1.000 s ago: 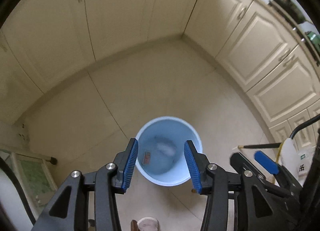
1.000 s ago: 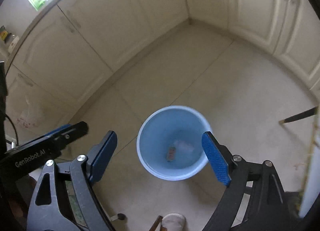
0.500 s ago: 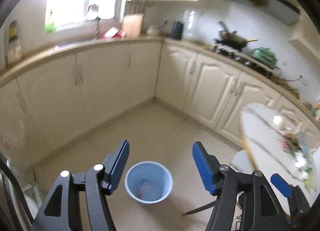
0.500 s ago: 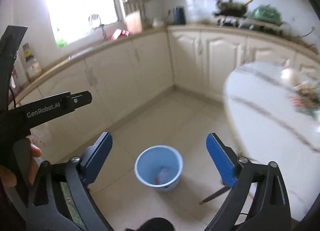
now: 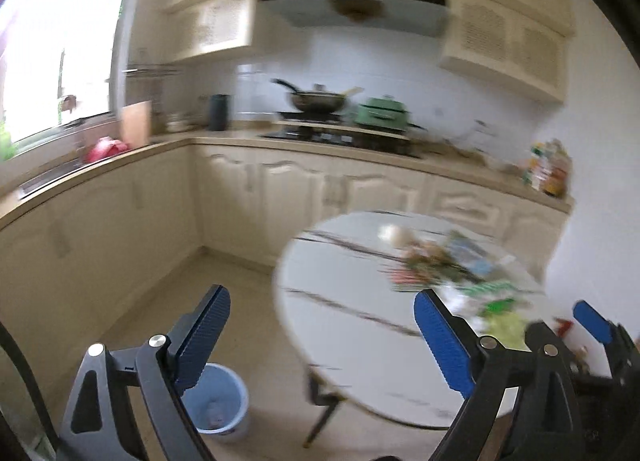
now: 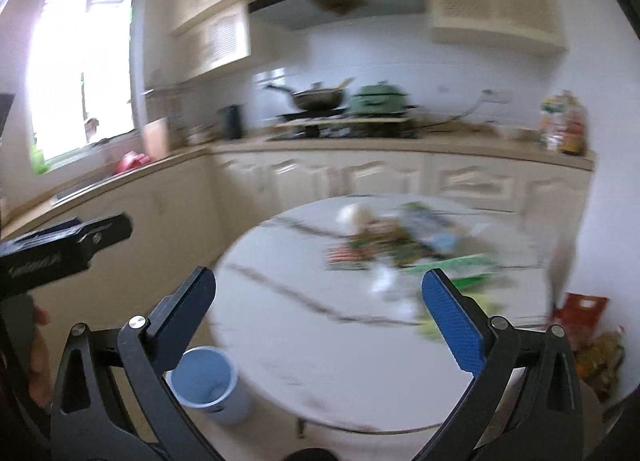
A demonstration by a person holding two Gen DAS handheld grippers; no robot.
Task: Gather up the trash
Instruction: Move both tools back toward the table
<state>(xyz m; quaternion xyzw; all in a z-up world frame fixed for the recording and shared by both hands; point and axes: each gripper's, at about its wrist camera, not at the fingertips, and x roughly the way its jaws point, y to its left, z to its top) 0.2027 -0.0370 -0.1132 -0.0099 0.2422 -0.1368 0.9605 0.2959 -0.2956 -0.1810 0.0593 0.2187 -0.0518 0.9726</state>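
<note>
A pile of wrappers and other trash (image 5: 448, 265) lies on the far right part of a round white marble table (image 5: 344, 325); it also shows in the right wrist view (image 6: 404, 257), blurred. A light blue bin (image 5: 218, 405) stands on the floor left of the table, with some trash inside; the right wrist view shows it too (image 6: 204, 377). My left gripper (image 5: 320, 337) is open and empty, raised in front of the table. My right gripper (image 6: 320, 325) is open and empty, over the table's near part.
Cream kitchen cabinets run along the left and back walls. A stove with a wok (image 5: 316, 101) and a green pot (image 5: 380, 111) is on the back counter. Bottles (image 6: 564, 129) stand at the counter's right end. A red packet (image 6: 580, 311) lies at the table's right.
Both grippers have swung up from looking down into the blue bin to facing the table and counter. Both have opened wider. The bin now sits low at the left.
</note>
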